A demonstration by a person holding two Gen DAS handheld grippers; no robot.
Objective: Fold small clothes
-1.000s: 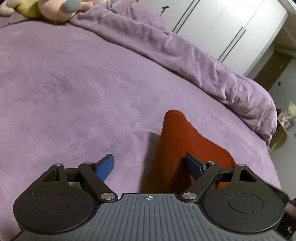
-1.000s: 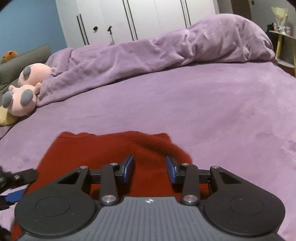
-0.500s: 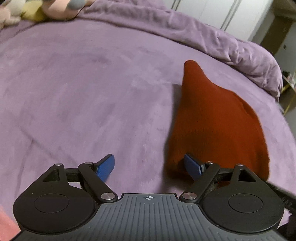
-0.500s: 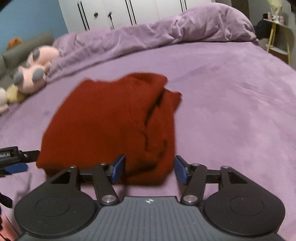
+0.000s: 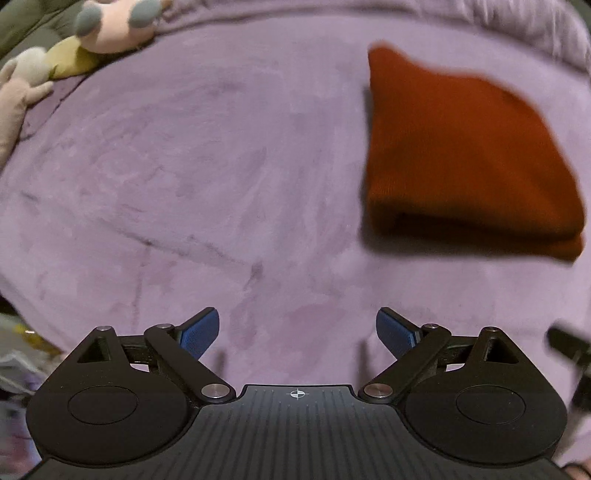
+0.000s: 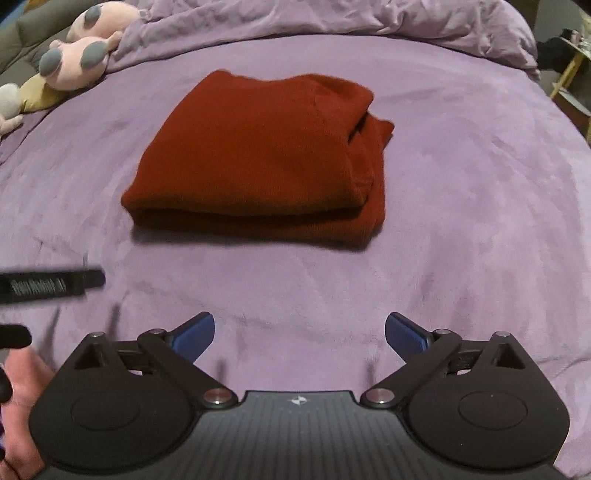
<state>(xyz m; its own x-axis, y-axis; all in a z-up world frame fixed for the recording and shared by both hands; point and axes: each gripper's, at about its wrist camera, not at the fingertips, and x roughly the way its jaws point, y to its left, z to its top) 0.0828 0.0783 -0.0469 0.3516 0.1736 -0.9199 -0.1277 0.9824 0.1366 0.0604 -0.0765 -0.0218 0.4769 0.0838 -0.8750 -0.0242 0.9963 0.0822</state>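
Observation:
A rust-red knit garment (image 6: 258, 158) lies folded into a thick stack on the purple bed cover (image 6: 461, 221); it also shows in the left wrist view (image 5: 461, 155), at the upper right. My right gripper (image 6: 299, 334) is open and empty, well short of the garment's near edge. My left gripper (image 5: 297, 332) is open and empty over bare cover, left of and short of the garment. Part of the left gripper shows at the left edge of the right wrist view (image 6: 51, 284).
Pink and yellow plush toys (image 6: 77, 59) lie at the far left of the bed. A bunched purple duvet (image 6: 332, 18) runs along the far side. A yellow-legged side table (image 6: 569, 70) stands past the bed's right edge.
Both grippers have let go of the red garment and pulled back from it. The right jaws have opened wider. The garment now lies folded on the bed.

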